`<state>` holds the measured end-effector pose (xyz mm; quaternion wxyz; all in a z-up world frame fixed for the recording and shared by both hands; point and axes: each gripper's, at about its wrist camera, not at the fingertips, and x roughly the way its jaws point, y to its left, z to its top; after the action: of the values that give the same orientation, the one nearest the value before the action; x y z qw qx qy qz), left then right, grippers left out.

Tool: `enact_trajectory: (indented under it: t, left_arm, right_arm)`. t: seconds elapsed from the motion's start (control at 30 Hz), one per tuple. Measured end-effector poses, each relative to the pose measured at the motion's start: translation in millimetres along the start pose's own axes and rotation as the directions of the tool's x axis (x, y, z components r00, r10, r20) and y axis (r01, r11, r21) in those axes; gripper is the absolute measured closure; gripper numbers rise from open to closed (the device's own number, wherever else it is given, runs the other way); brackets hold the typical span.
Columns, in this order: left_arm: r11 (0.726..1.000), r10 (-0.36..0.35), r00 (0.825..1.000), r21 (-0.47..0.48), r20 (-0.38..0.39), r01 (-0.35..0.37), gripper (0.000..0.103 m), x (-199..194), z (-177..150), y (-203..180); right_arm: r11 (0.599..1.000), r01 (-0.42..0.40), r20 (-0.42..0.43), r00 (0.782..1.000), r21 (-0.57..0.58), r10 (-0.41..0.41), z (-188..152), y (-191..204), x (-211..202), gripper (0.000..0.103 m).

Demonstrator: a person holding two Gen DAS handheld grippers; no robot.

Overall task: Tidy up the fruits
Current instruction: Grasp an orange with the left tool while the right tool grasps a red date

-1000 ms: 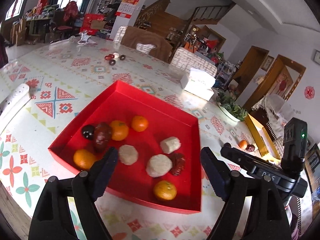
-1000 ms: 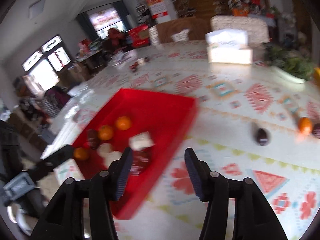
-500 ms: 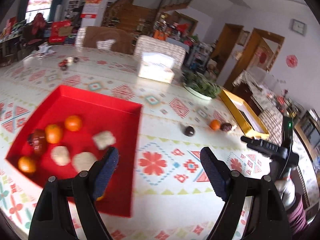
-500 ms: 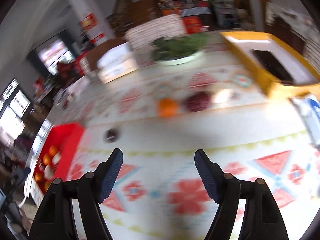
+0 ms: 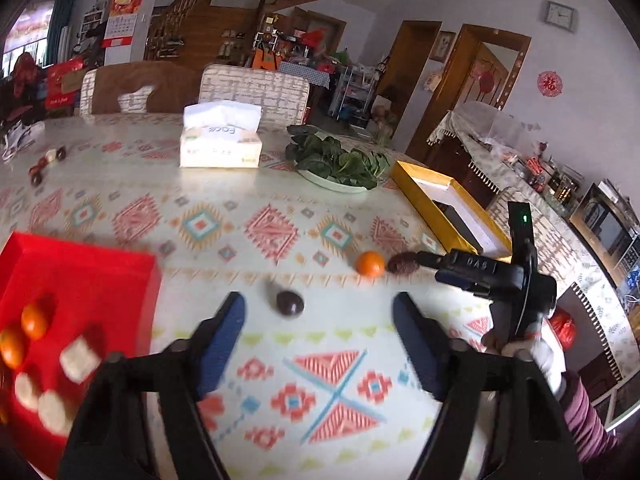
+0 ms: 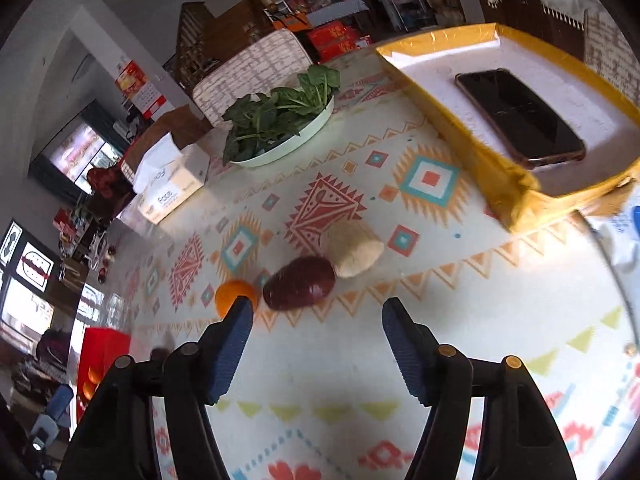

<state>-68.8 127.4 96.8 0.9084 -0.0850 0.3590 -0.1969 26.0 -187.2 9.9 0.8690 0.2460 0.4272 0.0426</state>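
Observation:
The red tray (image 5: 80,272) at the left holds oranges and pale fruit pieces. A dark round fruit (image 5: 289,302) lies on the tablecloth just ahead of my open, empty left gripper (image 5: 320,312). Farther right lie an orange (image 5: 370,264) and a dark red fruit (image 5: 403,263). My right gripper (image 6: 316,320) is open and empty, just short of the dark red fruit (image 6: 299,282), with the orange (image 6: 234,294) to its left and a pale fruit piece (image 6: 352,250) behind. The right gripper's body shows in the left wrist view (image 5: 496,276).
A yellow box (image 6: 504,184) with a phone (image 6: 520,118) in it stands at the right. A plate of greens (image 6: 280,120) and a tissue box (image 5: 220,140) stand farther back. Small fruits (image 5: 44,164) lie at the far left. The table edge runs along the right.
Both grippers have swung right, away from the red tray toward the loose fruit. The right gripper has come close to the dark red fruit. Both stayed open.

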Motion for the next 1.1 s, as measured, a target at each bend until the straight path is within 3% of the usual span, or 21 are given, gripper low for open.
enact_trajectory:
  t: [0.1,0.3,0.43,0.5,0.83,1.1]
  left_arm:
    - [1.0,-0.012,1.0,-0.012,-0.029,0.011,0.044,24,14,-3]
    - [0.999,-0.017,0.999,-0.03,-0.049,0.015,0.045,53,29,-5]
    - [0.999,-0.022,0.997,-0.039,-0.078,0.019,0.045,69,33,-4]
    - [0.999,-0.022,0.995,-0.035,-0.095,0.019,0.045,78,33,-5]
    - [0.998,-0.023,0.975,0.058,-0.22,0.036,0.045,145,24,-45]
    - [0.988,0.017,0.967,0.154,-0.255,0.023,0.047,188,25,-72]
  right_arm:
    - [0.999,0.032,0.001,0.999,0.001,-0.032,3,6,12,0.035]
    - [0.995,0.089,0.029,0.996,-0.049,-0.088,5,23,27,0.048]
    - [0.992,0.072,0.02,0.997,-0.107,-0.07,0,35,35,0.067]
    - [0.99,0.062,0.017,0.998,-0.125,-0.06,-3,37,34,0.071]
    - [1.0,-0.028,0.07,0.997,-0.011,0.029,2,5,9,0.071]
    - [0.997,-0.07,0.113,0.992,0.043,0.065,8,-11,-6,0.071]
